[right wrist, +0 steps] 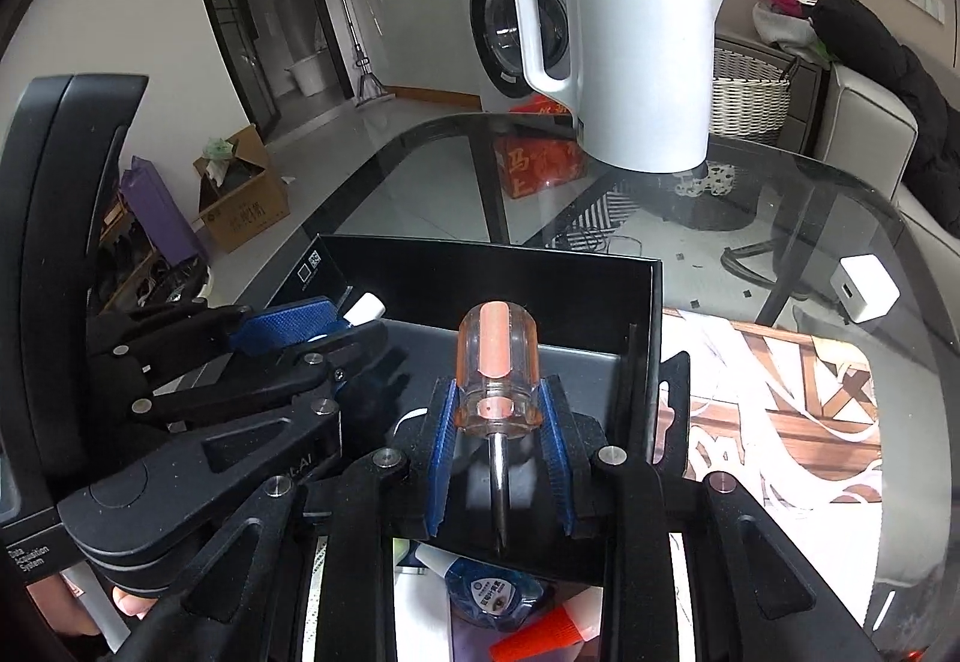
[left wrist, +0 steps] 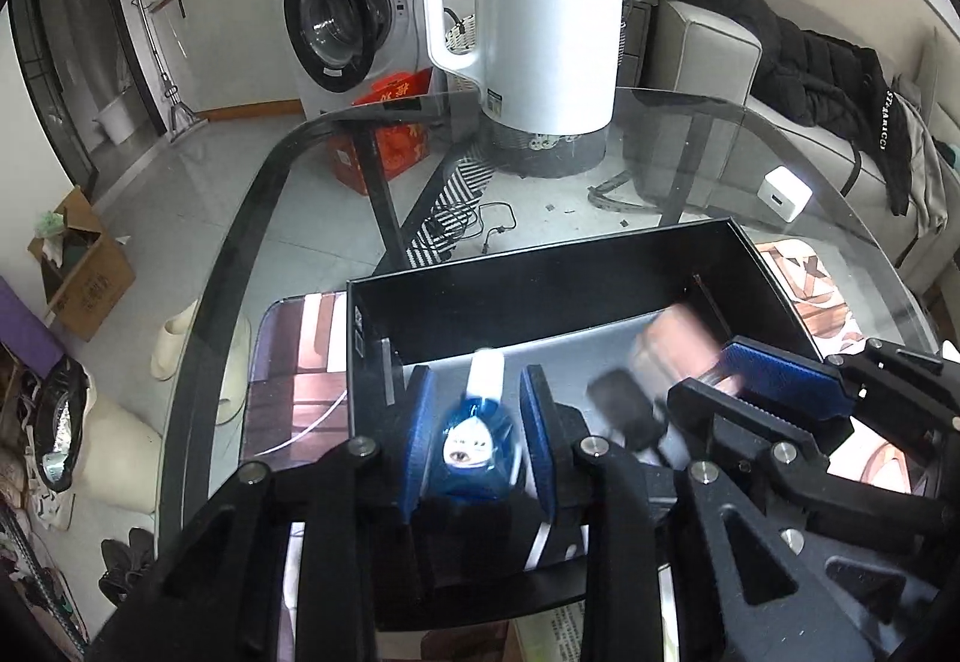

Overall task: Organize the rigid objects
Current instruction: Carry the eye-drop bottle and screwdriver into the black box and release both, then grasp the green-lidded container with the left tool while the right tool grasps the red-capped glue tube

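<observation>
My left gripper (left wrist: 477,422) is shut on a small blue bottle with a white cap (left wrist: 474,437) and holds it over the open black box (left wrist: 540,296). My right gripper (right wrist: 497,410) is shut on a stubby screwdriver with a clear orange handle (right wrist: 497,362), its shaft pointing back toward the camera, also over the black box (right wrist: 480,272). The right gripper shows blurred at the right of the left wrist view (left wrist: 708,380). The left gripper shows at the left of the right wrist view (right wrist: 324,323). Another blue bottle (right wrist: 492,590) and an orange cap (right wrist: 546,635) lie below.
A white electric kettle (left wrist: 540,14) stands at the far side of the glass table (left wrist: 252,218). A white charger cube (left wrist: 786,194) lies at the right. A patterned mat (right wrist: 792,410) lies under the box. A washing machine (left wrist: 342,2) and a sofa (left wrist: 708,44) are behind.
</observation>
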### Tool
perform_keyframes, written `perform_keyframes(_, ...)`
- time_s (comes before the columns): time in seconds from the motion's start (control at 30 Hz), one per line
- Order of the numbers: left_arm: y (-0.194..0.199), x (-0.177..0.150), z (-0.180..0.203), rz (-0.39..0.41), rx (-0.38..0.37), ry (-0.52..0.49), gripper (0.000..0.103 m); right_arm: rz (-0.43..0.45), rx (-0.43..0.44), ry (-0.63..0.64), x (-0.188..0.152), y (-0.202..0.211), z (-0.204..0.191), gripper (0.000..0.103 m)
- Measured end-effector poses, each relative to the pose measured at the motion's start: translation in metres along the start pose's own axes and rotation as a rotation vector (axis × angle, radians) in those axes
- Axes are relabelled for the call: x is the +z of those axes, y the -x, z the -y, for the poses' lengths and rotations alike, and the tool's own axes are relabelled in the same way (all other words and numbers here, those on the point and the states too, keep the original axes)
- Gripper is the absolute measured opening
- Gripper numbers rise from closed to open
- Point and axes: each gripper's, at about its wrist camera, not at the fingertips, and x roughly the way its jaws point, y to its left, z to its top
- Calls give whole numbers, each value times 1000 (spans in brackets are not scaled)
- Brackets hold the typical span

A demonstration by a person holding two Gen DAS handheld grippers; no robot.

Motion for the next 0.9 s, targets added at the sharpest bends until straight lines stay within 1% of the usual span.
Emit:
perform_keyframes(0.03,2,-1,0,3,-1,3,35,-4,-4,-1,-1,0,0,27)
perform_keyframes(0.1,6,-2,-2,9,-25,8,39,-5,-9,-7,-3,2,0,27)
perform_keyframes(0.17,11,-3,-4,15,-51,19,47,-2,-7,-15,-4,5,1,29)
perform_keyframes(0.23,21,-5,-4,33,-41,23,56,7,-1,-28,-7,12,2,31)
perform_keyframes(0.37,44,-10,0,62,-68,8,57,39,7,-44,-13,34,7,34)
perform_keyframes(0.47,58,-18,3,60,-93,8,58,59,3,-37,-19,50,9,36)
perform_keyframes(0.53,64,-23,5,44,-114,6,59,54,7,-43,-26,60,11,36)
perform_keyframes(0.67,65,-34,10,-2,-131,-4,62,29,3,-51,-38,73,15,37)
perform_keyframes(0.7,62,-38,13,-21,-130,-12,63,18,-2,-56,-41,74,17,37)
perform_keyframes(0.77,62,-44,19,-30,-112,-40,67,-10,6,-76,-48,74,21,37)
perform_keyframes(0.9,56,-55,28,-83,-104,-70,67,-79,12,-134,-59,64,34,37)
